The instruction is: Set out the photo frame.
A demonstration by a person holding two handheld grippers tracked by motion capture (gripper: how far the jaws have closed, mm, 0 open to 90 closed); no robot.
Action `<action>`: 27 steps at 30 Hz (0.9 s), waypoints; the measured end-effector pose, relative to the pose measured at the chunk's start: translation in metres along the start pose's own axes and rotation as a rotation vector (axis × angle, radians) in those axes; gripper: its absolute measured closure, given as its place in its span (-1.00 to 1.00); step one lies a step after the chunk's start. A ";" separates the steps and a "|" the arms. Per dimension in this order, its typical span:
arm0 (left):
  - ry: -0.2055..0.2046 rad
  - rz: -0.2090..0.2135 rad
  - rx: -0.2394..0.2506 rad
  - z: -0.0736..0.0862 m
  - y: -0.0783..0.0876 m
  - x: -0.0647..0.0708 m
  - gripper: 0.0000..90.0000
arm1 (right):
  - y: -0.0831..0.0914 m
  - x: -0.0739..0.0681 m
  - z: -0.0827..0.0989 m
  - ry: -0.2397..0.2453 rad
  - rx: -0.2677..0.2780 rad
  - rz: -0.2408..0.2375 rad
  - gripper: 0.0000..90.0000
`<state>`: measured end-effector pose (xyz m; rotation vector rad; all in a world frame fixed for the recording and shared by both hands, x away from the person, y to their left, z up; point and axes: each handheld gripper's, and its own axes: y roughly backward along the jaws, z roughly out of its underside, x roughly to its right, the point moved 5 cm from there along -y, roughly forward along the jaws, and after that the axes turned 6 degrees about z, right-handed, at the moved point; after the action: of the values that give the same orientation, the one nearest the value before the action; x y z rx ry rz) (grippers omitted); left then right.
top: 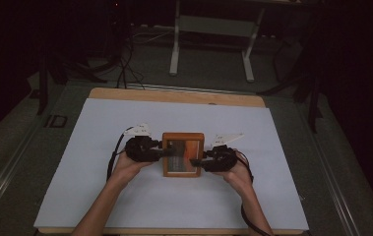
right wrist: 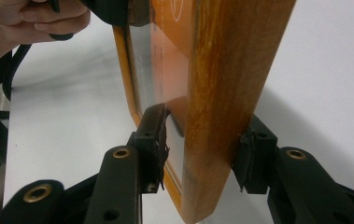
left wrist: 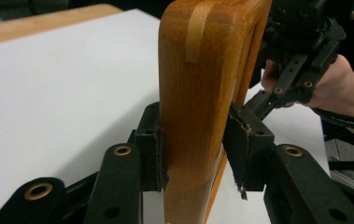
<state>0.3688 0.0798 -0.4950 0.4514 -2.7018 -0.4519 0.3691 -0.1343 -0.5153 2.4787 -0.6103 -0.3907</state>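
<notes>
A white sheet covers the wooden table, and near its middle a wooden picture frame is held between the left gripper and right gripper, each with jaws clamped on an opposite side rail.

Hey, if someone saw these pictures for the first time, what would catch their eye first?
A wooden picture frame with a glass front, held mid-table over the white sheet. The left gripper clamps its left edge and the right gripper its right edge. Close up, the left gripper's pads press both faces of the frame's wood.
</notes>
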 end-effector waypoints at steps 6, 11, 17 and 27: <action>0.045 -0.010 0.003 0.004 -0.002 -0.008 0.30 | -0.011 0.003 0.006 -0.042 -0.013 -0.023 0.33; 0.095 -0.035 0.016 0.003 -0.008 -0.016 0.24 | -0.013 0.007 0.008 -0.069 -0.016 -0.009 0.32; 0.115 -0.050 -0.009 0.006 -0.009 -0.017 0.21 | -0.015 0.010 0.009 -0.075 -0.022 0.014 0.23; 0.131 -0.040 -0.020 0.011 -0.008 -0.017 -0.06 | -0.015 0.013 0.011 -0.084 -0.026 0.047 -0.07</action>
<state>0.3809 0.0815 -0.5129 0.5119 -2.5644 -0.4439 0.3808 -0.1345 -0.5349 2.4281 -0.6920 -0.4838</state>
